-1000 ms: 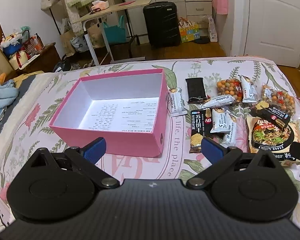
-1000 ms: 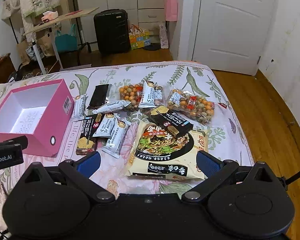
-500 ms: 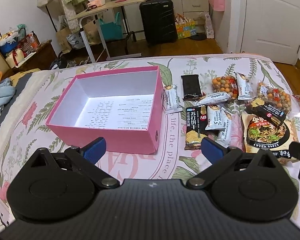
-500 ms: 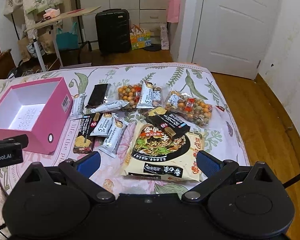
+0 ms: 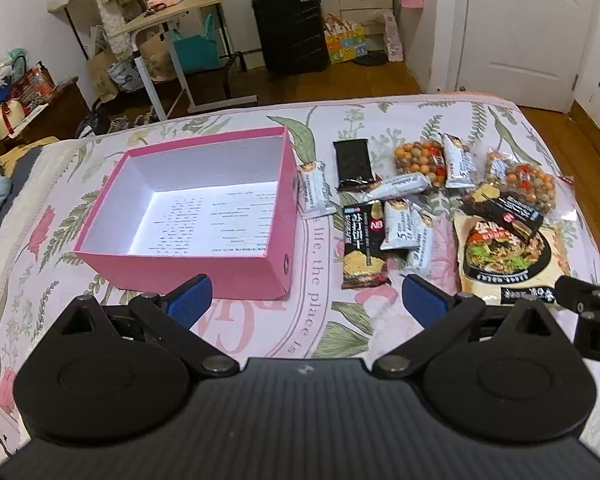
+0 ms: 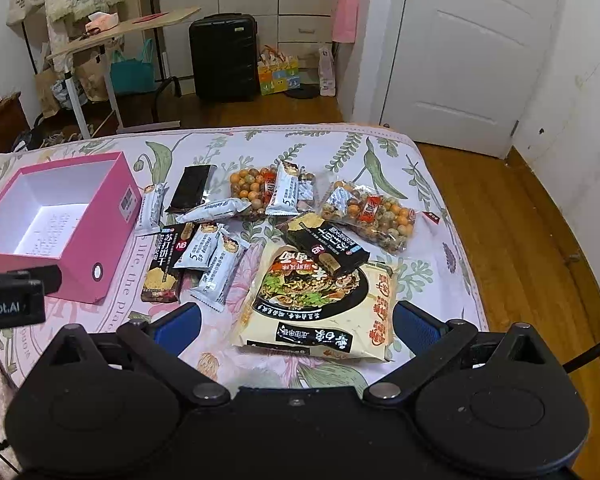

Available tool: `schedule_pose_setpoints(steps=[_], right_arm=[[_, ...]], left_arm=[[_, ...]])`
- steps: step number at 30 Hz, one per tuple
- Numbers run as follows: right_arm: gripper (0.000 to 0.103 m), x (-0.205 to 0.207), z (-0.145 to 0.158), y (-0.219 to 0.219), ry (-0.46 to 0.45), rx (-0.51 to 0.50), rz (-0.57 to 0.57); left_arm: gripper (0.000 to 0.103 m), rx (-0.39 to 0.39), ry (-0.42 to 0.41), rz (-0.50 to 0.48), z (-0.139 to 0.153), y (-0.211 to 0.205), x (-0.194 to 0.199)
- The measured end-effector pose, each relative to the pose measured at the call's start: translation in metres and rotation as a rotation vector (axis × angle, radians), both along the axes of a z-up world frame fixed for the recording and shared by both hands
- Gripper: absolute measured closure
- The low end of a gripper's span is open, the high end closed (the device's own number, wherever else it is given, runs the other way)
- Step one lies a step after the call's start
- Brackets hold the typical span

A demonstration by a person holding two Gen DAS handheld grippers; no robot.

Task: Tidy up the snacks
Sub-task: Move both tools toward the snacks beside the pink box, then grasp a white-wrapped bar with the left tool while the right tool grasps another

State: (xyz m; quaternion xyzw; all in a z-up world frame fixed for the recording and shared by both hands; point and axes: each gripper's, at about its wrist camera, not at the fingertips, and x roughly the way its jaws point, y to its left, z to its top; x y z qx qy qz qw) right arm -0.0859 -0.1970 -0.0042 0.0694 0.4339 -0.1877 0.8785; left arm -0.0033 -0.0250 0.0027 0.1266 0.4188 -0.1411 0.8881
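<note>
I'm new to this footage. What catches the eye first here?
An open pink box sits empty on the flowered bedspread, on the left. To its right lies a jumble of snack packets, the biggest a noodle bag right ahead of the open right gripper.

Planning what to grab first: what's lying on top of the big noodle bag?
A black cracker pack lies across the far edge of the noodle bag. Anything beneath the bag is hidden.
</note>
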Motion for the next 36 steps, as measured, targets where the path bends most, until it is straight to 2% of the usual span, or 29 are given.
schedule_pose_setpoints(steps=[10, 24, 31, 36], right_arm=[[0.000, -0.003, -0.004, 0.001, 0.016, -0.002, 0.010], [0.000, -0.005, -0.004, 0.001, 0.008, -0.018, 0.027], [0.000, 0.000, -0.003, 0.004, -0.067, -0.015, 0.111], [0.000, 0.022, -0.008, 0.003, -0.071, -0.053, 0.170]], left_arm=[[0.000, 0.008, 0.051, -0.006, -0.008, 0.001, 0.000], [0.000, 0.009, 0.049, -0.006, -0.009, 0.003, 0.002], [0.000, 0.007, 0.021, -0.032, -0.008, 0.002, 0.010], [0.003, -0.033, 0.000, -0.036, -0.013, 0.007, 0.025]])
